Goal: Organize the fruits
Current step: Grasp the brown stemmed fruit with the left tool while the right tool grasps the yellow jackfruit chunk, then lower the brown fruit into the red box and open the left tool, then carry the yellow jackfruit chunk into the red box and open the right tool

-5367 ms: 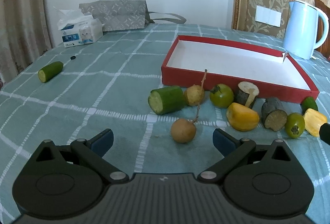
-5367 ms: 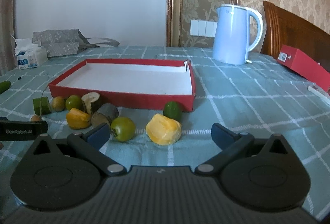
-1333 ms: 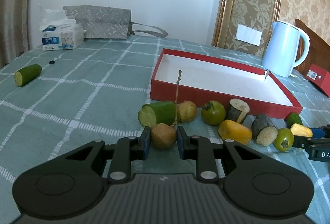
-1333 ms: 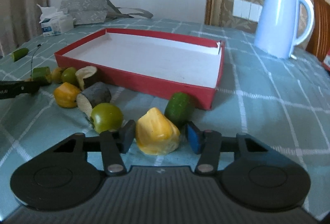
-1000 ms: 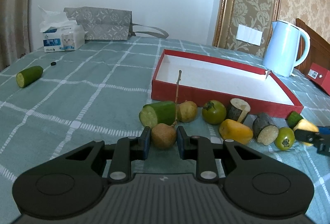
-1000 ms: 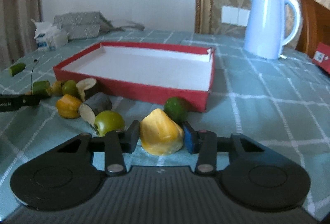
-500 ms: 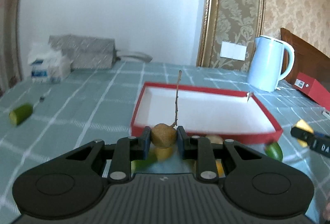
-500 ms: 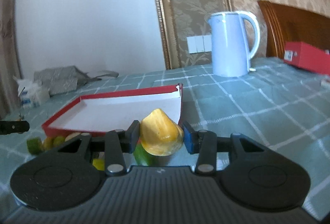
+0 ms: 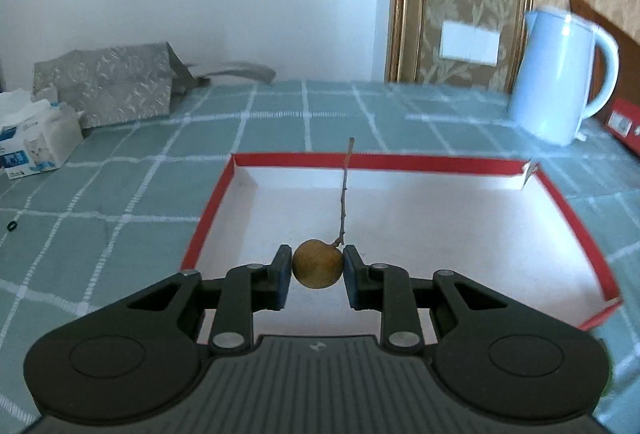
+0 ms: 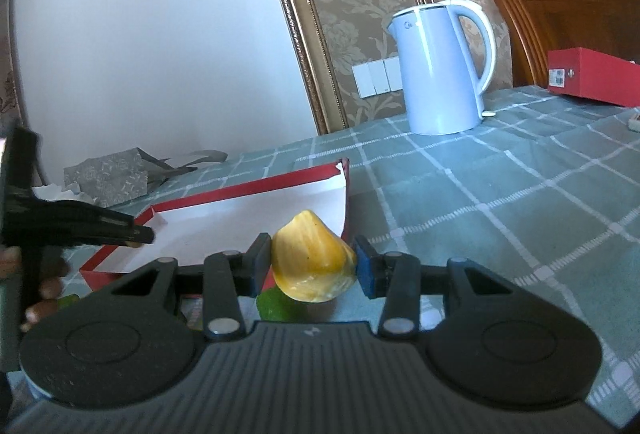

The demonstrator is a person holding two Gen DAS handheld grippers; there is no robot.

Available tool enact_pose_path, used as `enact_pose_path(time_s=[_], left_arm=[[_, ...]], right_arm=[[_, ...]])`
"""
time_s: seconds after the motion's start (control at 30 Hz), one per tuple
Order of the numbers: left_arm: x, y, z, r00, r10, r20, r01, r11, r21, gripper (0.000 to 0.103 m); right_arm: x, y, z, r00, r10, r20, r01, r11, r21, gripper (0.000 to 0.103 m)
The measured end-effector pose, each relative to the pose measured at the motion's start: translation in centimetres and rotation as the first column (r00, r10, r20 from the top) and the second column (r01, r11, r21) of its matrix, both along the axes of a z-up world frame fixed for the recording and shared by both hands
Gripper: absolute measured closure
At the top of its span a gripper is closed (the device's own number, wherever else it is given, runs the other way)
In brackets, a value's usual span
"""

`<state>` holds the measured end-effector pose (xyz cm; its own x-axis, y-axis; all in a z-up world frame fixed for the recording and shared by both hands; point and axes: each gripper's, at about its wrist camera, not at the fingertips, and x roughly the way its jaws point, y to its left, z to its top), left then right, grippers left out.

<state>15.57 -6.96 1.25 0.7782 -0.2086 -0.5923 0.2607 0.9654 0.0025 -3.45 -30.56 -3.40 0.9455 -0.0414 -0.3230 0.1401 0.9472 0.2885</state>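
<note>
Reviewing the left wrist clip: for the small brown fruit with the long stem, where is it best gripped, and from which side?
Grip the round body of the brown fruit across its widest part, coming in level from the side, as the left gripper does now. The thin stem stands up from the top, too slender for the pads to hold; a side approach leaves it clear above the red tray.

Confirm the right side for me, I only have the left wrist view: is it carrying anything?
Observer: Yes. The right gripper is shut on a yellow fruit piece.
Operator: Over the tray?
Observer: Near the red tray's corner by the kettle; whether it is inside the rim I cannot tell.
Operator: Anything under it?
Observer: A green fruit shows just below the yellow piece.
</note>
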Motion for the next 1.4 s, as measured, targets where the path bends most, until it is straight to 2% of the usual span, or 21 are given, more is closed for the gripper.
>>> enact_pose_path(time_s=[0.03,0.1,0.13,0.17,0.3,0.37,0.43,0.53,0.63,0.77,0.9,1.0,1.2,1.4], left_arm=[[0.3,-0.2,-0.4,1.000,0.001,-0.013,-0.001,1.000,0.014,0.074],[0.9,-0.6,-0.9,0.999,-0.006,-0.041,0.007,1.000,0.029,0.056],[0.9,-0.5,-1.0,0.999,-0.001,-0.038,0.002,1.000,0.029,0.042],[0.6,-0.3,-0.9,1.000,0.007,-0.022,-0.007,1.000,0.028,0.035],[-2.6,1.5,0.4,0.995,0.042,0.094,-0.043,0.999,0.013,0.032],[-4.8,2.8,0.9,0.988,0.054,0.143,-0.052,0.999,-0.017,0.022],[-7.6,4.4,0.9,0.979,0.074,0.191,-0.065,0.997,-0.049,0.019],[-11.0,6.1,0.5,0.973,0.076,0.218,-0.065,0.996,-0.058,0.018],[-13.1,7.2,-0.5,0.975,0.062,0.213,-0.050,0.997,-0.057,0.018],[-13.7,8.3,-1.7,0.982,0.060,0.177,-0.045,0.995,-0.088,0.018],[-13.1,9.7,-2.7,0.992,0.073,0.099,-0.057,0.986,-0.154,0.018],[-12.8,10.5,-2.8,0.995,0.066,0.081,-0.048,0.978,-0.204,0.018],[-13.0,10.3,-3.0,0.994,0.061,0.086,-0.044,0.983,-0.179,0.018],[-13.3,9.6,-3.0,0.994,0.039,0.101,-0.025,0.990,-0.142,0.018]], right_arm=[[0.0,0.0,0.0,1.000,0.005,0.001,-0.005,1.000,-0.002,0.062],[0.0,0.0,0.0,1.000,0.003,0.004,-0.003,1.000,0.000,0.062],[0.0,-0.1,0.0,1.000,0.004,0.004,-0.004,1.000,0.004,0.062],[0.0,-0.2,0.0,1.000,0.006,0.002,-0.006,1.000,0.007,0.062],[0.0,-0.3,-0.1,1.000,0.010,0.001,-0.010,1.000,0.017,0.062],[0.0,-0.2,-0.1,1.000,0.012,-0.002,-0.012,1.000,0.012,0.062],[0.0,-0.2,0.0,1.000,0.009,0.000,-0.009,1.000,0.010,0.062],[0.0,-0.1,0.0,1.000,0.011,-0.003,-0.011,1.000,0.006,0.062],[0.0,0.2,0.1,1.000,0.016,-0.002,-0.016,1.000,-0.009,0.062],[-0.2,1.0,0.3,1.000,0.021,0.009,-0.020,0.998,-0.056,0.062],[0.2,1.8,0.5,1.000,0.027,-0.011,-0.027,0.995,-0.101,0.062],[1.0,2.2,1.3,0.999,0.046,-0.018,-0.048,0.992,-0.113,0.062],[5.9,3.1,3.0,0.995,0.089,-0.041,-0.095,0.980,-0.176,0.062],[11.7,3.3,2.0,0.983,0.091,-0.159,-0.122,0.973,-0.196,0.062]])
